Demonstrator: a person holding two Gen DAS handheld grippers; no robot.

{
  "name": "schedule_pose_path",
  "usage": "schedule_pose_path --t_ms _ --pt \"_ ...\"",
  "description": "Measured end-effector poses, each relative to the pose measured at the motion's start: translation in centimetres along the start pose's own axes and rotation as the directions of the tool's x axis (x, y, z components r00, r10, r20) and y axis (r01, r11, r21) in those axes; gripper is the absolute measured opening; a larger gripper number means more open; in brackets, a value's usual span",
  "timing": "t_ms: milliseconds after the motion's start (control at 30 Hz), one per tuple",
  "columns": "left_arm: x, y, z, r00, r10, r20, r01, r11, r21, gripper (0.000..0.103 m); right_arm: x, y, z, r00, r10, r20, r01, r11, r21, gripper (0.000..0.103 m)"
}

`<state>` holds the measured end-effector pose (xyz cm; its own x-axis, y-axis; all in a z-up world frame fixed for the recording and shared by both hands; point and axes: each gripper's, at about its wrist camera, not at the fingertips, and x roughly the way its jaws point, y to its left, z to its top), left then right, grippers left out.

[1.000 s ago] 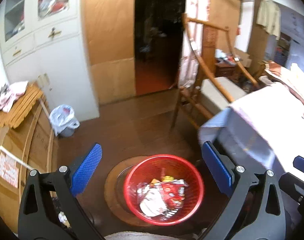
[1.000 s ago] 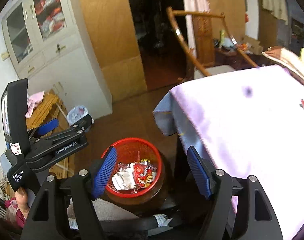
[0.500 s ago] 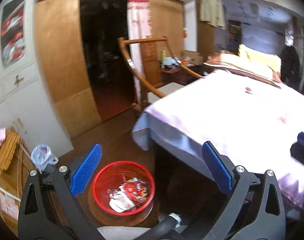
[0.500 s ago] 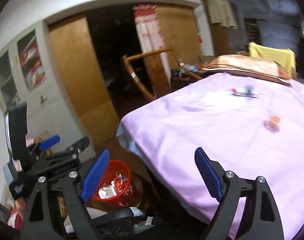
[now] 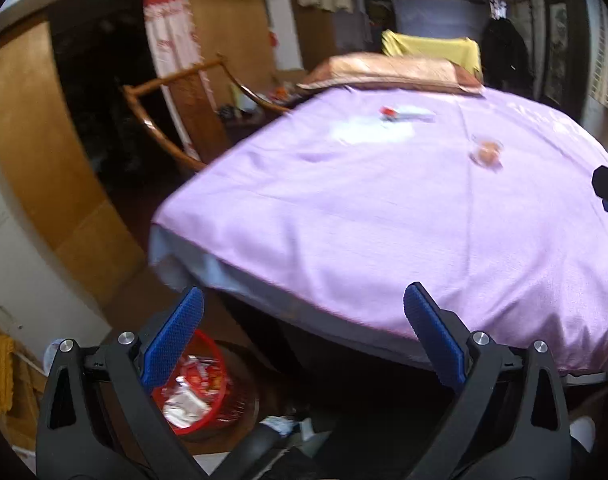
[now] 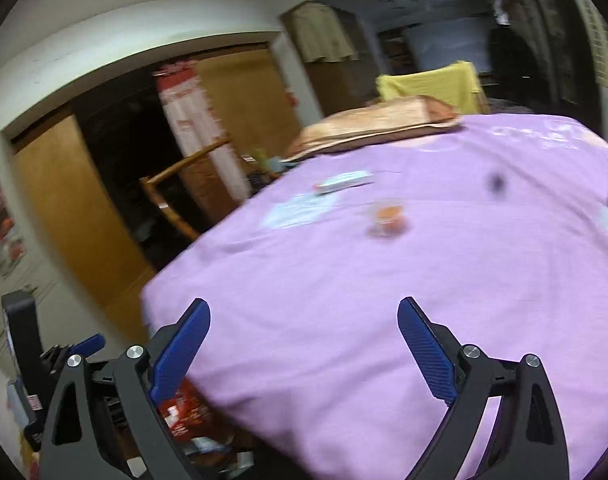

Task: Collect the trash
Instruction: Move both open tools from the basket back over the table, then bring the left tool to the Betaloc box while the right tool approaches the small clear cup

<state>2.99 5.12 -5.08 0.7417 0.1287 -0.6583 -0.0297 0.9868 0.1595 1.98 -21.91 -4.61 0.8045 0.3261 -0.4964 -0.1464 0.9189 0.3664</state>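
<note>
A red trash basket (image 5: 207,396) with wrappers in it stands on the floor at the bed's near corner, low left in the left wrist view; a bit of it shows in the right wrist view (image 6: 183,404). On the purple bed cover (image 5: 384,208) lie a small orange clear-wrapped item (image 5: 486,154), a white and red box (image 5: 408,113) and a pale sheet (image 5: 370,132). The same item (image 6: 388,218), box (image 6: 344,182) and sheet (image 6: 299,210) show in the right wrist view. My left gripper (image 5: 301,332) is open and empty over the bed's edge. My right gripper (image 6: 304,338) is open and empty over the cover.
A wooden chair (image 5: 171,120) stands by the dark doorway (image 5: 103,100) left of the bed. A brown pillow (image 5: 388,74) and a yellow cloth (image 5: 428,46) lie at the bed's far end. A small dark spot (image 6: 496,184) sits on the cover.
Both grippers have lifted and swung right, from looking down at the red basket to facing the purple bed. The basket has slid to the lower left of both views. Both stay open.
</note>
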Motion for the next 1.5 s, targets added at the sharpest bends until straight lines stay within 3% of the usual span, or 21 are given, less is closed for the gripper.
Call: schedule_pose_path --t_ms 133,433,600,733,933,1133,1233,1300,1500 --pt "3.3 -1.5 1.7 0.996 -0.067 -0.06 0.068 0.998 0.016 0.096 1.7 -3.0 0.8 0.998 -0.065 -0.022 0.065 0.997 0.035 0.094" --pt "8.8 -3.0 7.2 0.996 -0.049 -0.076 0.054 0.996 0.065 0.096 5.9 -6.4 4.2 0.986 -0.116 -0.117 0.127 0.988 0.087 0.094" --pt "12.3 -3.1 10.1 0.987 -0.097 -0.126 0.106 0.992 0.069 0.096 8.1 -6.5 5.5 0.975 -0.163 -0.151 0.167 0.986 0.013 0.097" --pt "15.3 -4.5 12.3 0.976 -0.128 -0.178 0.147 0.984 0.1 0.096 10.0 -7.3 5.7 0.954 -0.227 -0.197 0.222 0.974 -0.047 0.097" --pt "20.2 -7.8 16.1 0.947 -0.199 -0.25 0.234 0.965 0.118 0.096 10.1 -9.8 5.6 0.965 -0.146 -0.216 0.166 0.983 0.078 0.098" --pt "24.6 -11.9 18.5 0.93 -0.224 -0.293 0.276 0.949 0.152 0.097 10.8 -11.5 5.2 0.957 -0.092 -0.275 0.146 0.972 0.183 0.098" --pt "26.0 -12.8 19.6 0.926 -0.243 -0.289 0.292 0.946 0.14 0.097 11.1 -11.6 5.1 0.954 -0.083 -0.288 0.143 0.971 0.191 0.098" --pt "27.1 -13.1 20.4 0.913 -0.273 -0.304 0.321 0.94 0.12 0.097 11.3 -11.7 5.0 0.952 -0.076 -0.298 0.141 0.969 0.201 0.098" --pt "29.2 -13.5 22.1 0.91 -0.329 -0.253 0.377 0.911 0.169 0.098 11.4 -11.9 5.0 0.952 -0.073 -0.299 0.14 0.968 0.207 0.098"
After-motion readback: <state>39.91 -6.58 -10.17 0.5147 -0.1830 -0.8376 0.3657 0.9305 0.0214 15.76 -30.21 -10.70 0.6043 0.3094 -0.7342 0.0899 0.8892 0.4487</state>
